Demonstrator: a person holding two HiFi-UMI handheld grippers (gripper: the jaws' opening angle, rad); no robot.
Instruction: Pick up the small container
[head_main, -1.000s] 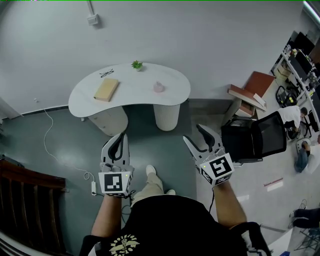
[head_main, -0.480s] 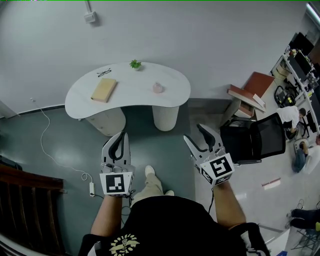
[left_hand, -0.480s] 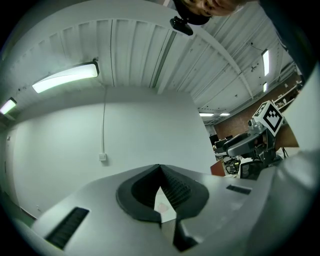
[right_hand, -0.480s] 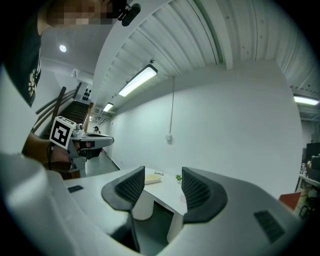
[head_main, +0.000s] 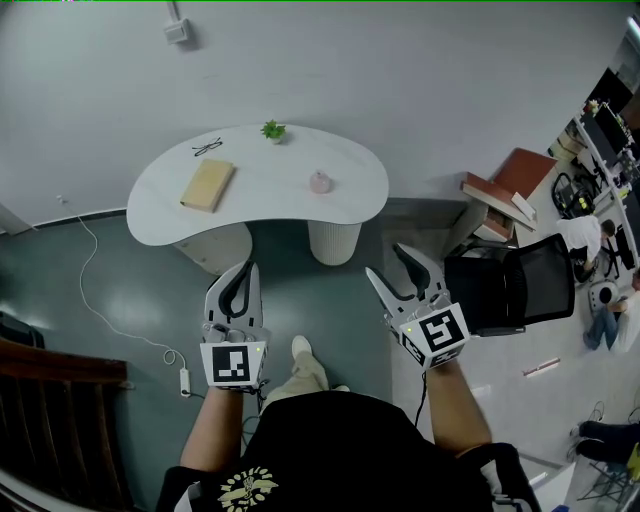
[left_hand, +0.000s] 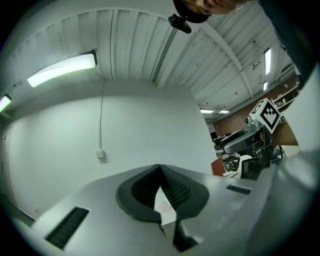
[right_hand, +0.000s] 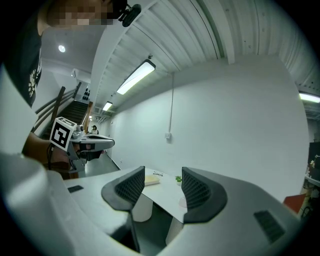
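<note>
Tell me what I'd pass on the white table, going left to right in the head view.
tan book → small green plant → small pink container

Table (head_main: 270, 195) against wall (head_main: 400, 70); on it book (head_main: 208, 185) left, glasses (head_main: 208, 147) behind book, plant (head_main: 272, 129) rear centre, container (head_main: 320, 182) right; chair (head_main: 510, 285) well right of table
</note>
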